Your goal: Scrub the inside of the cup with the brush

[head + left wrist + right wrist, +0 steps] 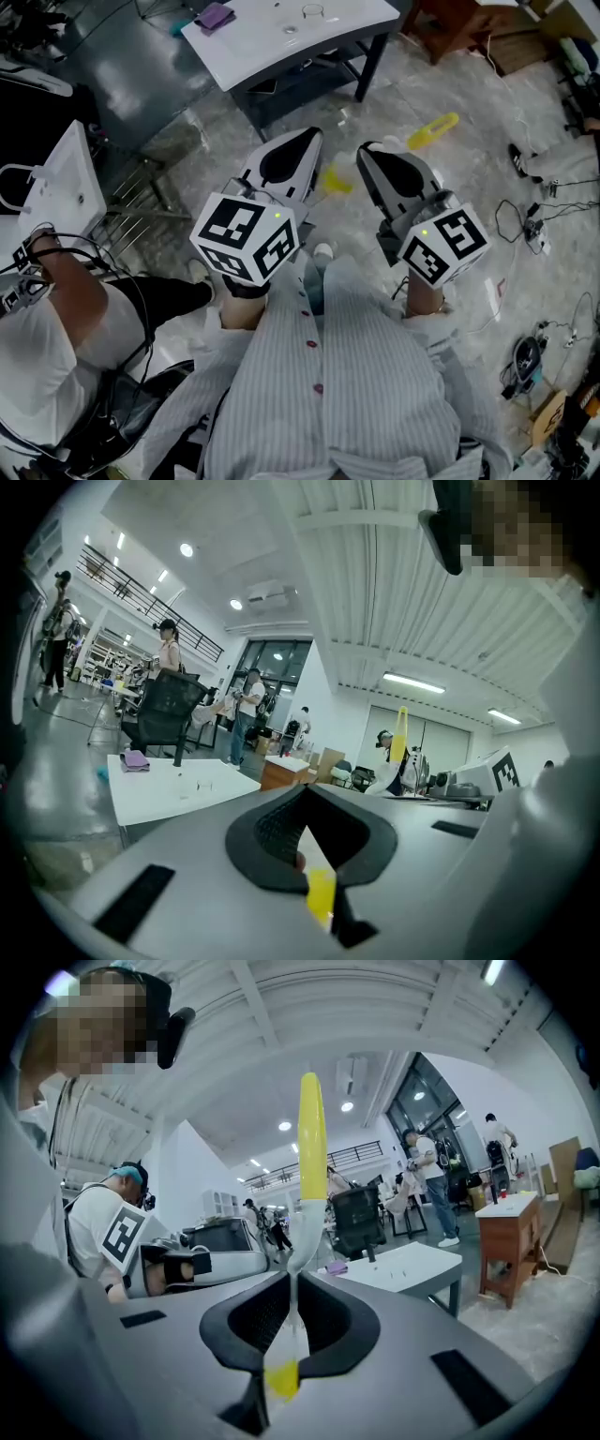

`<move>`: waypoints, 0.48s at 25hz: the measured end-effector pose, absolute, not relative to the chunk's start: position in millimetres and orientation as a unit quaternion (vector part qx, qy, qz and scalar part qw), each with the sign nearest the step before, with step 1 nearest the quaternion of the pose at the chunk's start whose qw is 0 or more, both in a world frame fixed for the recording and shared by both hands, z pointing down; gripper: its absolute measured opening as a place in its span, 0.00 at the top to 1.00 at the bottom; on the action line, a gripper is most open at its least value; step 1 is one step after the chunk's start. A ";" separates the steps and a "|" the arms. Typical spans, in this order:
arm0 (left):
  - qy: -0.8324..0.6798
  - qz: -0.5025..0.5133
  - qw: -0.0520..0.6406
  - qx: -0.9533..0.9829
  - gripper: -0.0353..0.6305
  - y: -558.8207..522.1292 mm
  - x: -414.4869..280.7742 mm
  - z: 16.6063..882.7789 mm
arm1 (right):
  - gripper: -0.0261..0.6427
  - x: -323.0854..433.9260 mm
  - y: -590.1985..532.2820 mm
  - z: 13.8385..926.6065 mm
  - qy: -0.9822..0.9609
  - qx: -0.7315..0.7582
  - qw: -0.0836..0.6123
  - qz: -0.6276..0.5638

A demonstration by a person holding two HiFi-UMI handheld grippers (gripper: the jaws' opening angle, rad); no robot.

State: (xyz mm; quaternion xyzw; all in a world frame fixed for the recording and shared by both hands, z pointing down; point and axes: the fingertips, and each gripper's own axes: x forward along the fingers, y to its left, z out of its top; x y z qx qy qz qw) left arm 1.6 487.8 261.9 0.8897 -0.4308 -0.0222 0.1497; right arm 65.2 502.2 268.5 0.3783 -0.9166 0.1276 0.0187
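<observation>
Nearest, the person's striped shirt (347, 375) fills the lower head view, and both tools are held out in front of it, over the floor (469, 103) rather than over any work surface. The left tool (303, 799) has its jaws together. A small yellow bit (320, 892) and a pale sliver sit in the slit near their base, and I cannot tell what these are or whether they are pinched. The right tool (294, 1283) is clamped on the thin stem of the brush (311, 1138), whose yellow end stands well beyond the jaw tips. Which end carries the bristles is hard to make out, and a second yellow patch shows low in that slit.

Farther off, well apart from both tools, stands the white tabletop (272, 37), with a purple cloth (215, 15) at one corner. A small clear cup (312, 11) sits near the picture's upper edge. I take it for the task's cup, though it is too small to be sure.

So scrubbing is not under way. I judge the step in hand to be the approach, with the brush gripped and the cup not taken. The next move calls for closing on the tabletop, opening the left tool to steady the cup, then lining the brush up with its mouth
</observation>
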 end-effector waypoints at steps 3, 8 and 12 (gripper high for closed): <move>-0.437 -0.023 0.149 0.887 0.94 491.2 6.8 262.1 | 0.88 72.7 504.8 268.0 -0.918 0.375 0.016 0.128; -0.440 -0.017 0.147 0.886 0.94 489.4 11.3 266.5 | 0.88 80.1 502.4 271.7 -0.917 0.376 0.010 0.132; -0.440 -0.016 0.149 0.885 0.94 474.5 11.6 269.0 | 0.88 83.1 486.4 274.0 -0.915 0.379 0.008 0.136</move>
